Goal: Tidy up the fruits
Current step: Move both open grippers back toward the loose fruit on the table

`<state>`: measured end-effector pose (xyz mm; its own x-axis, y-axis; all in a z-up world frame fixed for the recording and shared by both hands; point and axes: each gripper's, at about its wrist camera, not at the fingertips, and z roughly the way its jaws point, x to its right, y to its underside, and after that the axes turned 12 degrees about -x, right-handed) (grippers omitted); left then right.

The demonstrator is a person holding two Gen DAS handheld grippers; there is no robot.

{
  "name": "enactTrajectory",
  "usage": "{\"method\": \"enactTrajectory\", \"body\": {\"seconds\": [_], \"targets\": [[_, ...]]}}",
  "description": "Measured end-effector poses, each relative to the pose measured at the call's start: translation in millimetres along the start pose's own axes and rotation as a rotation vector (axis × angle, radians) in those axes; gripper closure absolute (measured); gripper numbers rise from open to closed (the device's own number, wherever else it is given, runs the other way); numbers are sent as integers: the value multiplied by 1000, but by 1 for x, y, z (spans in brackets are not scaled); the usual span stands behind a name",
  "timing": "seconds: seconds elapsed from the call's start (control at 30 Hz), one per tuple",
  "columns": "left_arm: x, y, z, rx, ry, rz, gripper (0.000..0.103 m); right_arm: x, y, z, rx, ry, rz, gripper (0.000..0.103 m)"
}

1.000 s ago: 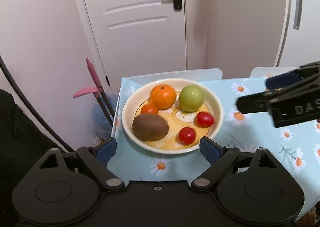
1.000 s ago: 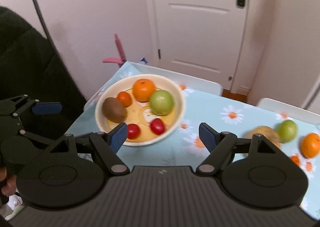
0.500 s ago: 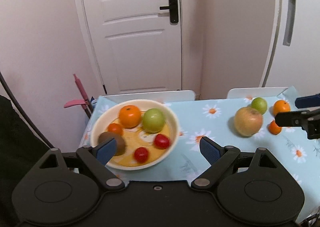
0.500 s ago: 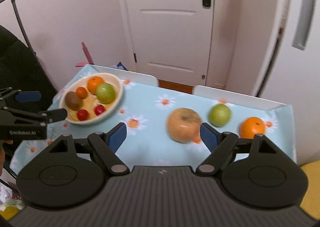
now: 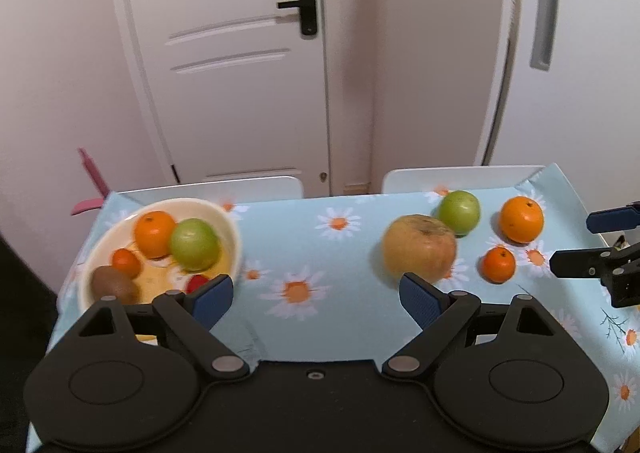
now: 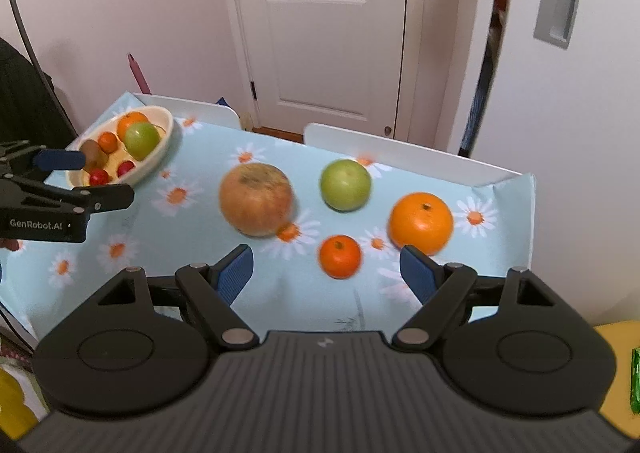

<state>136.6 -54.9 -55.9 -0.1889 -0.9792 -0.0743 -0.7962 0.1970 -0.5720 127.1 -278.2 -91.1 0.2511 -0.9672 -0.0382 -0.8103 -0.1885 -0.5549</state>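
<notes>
in the left wrist view the left gripper (image 5: 316, 297) is hovering wide and empty between the bowl (image 5: 234, 231) at left and loose fruit at right, while in the right wrist view the right gripper (image 6: 326, 271) is gaping wide, empty, just near of the small orange (image 6: 340, 256), with the apple (image 6: 345, 185) farther off.

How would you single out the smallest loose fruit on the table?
Start at the daisy-print tablecloth, away from the bowl. Four fruits lie loose there; the small orange sits nearest the right gripper, far smaller than the big orange.
</notes>
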Motion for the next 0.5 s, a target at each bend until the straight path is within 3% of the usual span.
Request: {"method": "enactTrajectory", "body": {"seconds": [0.5], "targets": [[69,-18,85,-8,40,116,10,35,18,66,-32,-42,-41,11]]}}
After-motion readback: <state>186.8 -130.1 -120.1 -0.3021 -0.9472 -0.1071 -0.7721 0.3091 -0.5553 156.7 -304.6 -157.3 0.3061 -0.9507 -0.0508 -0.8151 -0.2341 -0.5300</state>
